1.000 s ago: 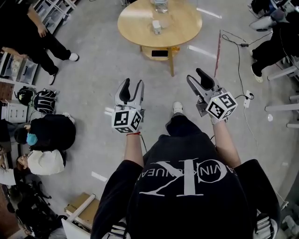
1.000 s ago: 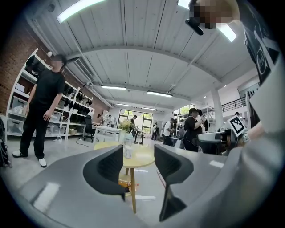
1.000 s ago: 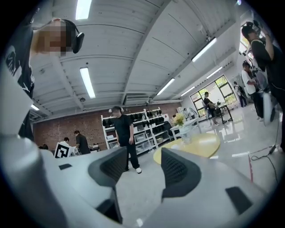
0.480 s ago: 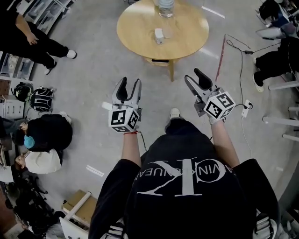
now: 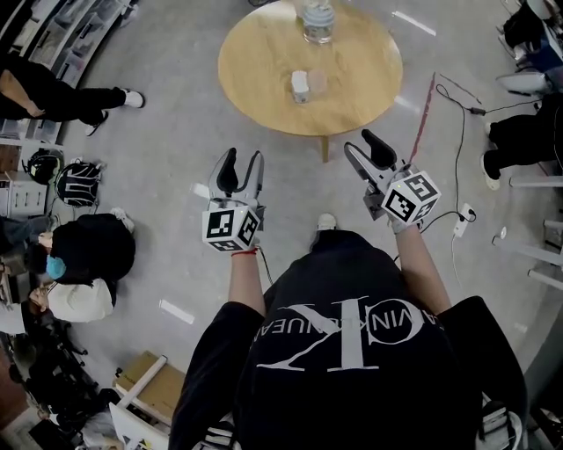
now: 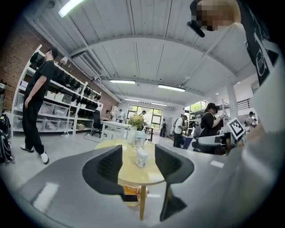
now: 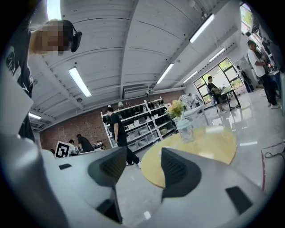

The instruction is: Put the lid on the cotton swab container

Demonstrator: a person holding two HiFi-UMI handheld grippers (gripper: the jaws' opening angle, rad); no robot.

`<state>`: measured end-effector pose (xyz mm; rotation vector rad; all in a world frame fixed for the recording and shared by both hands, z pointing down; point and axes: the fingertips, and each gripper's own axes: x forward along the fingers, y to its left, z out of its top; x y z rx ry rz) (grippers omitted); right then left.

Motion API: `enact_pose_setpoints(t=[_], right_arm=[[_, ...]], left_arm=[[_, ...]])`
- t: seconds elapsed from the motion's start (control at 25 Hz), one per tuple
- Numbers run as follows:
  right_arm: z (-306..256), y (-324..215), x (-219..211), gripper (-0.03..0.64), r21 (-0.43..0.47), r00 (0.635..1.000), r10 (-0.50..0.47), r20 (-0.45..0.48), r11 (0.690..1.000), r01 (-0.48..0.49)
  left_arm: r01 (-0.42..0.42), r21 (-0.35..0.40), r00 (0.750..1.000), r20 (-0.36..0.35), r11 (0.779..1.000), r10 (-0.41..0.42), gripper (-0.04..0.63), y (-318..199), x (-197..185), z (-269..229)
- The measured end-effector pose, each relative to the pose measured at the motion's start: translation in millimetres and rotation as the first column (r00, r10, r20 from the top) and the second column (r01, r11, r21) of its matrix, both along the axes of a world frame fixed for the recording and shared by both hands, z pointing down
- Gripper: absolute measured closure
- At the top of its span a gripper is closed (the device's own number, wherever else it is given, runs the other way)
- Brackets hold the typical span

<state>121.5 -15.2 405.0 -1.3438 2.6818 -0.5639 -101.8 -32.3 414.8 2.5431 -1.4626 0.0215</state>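
Observation:
A small white cotton swab container (image 5: 300, 84) stands near the middle of the round wooden table (image 5: 352, 97). A pale flat piece (image 5: 318, 83) lies just right of it; it is too small to tell whether this is the lid. My left gripper (image 5: 239, 165) is held over the floor short of the table, open and empty. My right gripper (image 5: 365, 148) is also open and empty, near the table's front edge. In the left gripper view the container (image 6: 141, 158) shows between the open jaws, far off. The right gripper view shows the table (image 7: 209, 149).
A glass jar (image 5: 318, 19) stands at the table's far edge, seen also as a jar (image 6: 140, 139) beside a vase of flowers (image 6: 135, 122). People sit on the floor at left (image 5: 88, 250). Cables (image 5: 457, 97) and a power strip (image 5: 461, 220) lie at right. A cardboard box (image 5: 154, 391) sits behind me.
The table has come nearer and lower in the head view as the person steps toward it. Both grippers stay held out in front, still open.

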Motion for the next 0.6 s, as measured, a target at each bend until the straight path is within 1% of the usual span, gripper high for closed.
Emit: enact_pose_setpoints(t=[0.24, 0.44, 0.6], right_arm=[[5.4, -31.2, 16.1, 0.408, -0.008, 0.999, -0.029, 0.021, 1.000, 0.030], [16.9, -44.3, 20.1, 0.408, -0.043, 0.998, -0.038, 0.058, 0.998, 0.041], [27.2, -57.1, 17.7, 0.408, -0.073, 0.997, -0.043, 0.070, 0.996, 0.048]], left_arm=[[-0.014, 0.013, 1.000, 0.013, 1.000, 0.014, 0.374, -20.7, 28.7, 0.0], [-0.045, -0.023, 0.998, 0.040, 0.999, 0.046, 0.365, -26.2, 49.1, 14.0], [-0.066, -0.042, 0.997, 0.047, 0.997, 0.068, 0.362, -39.2, 55.2, 22.6]])
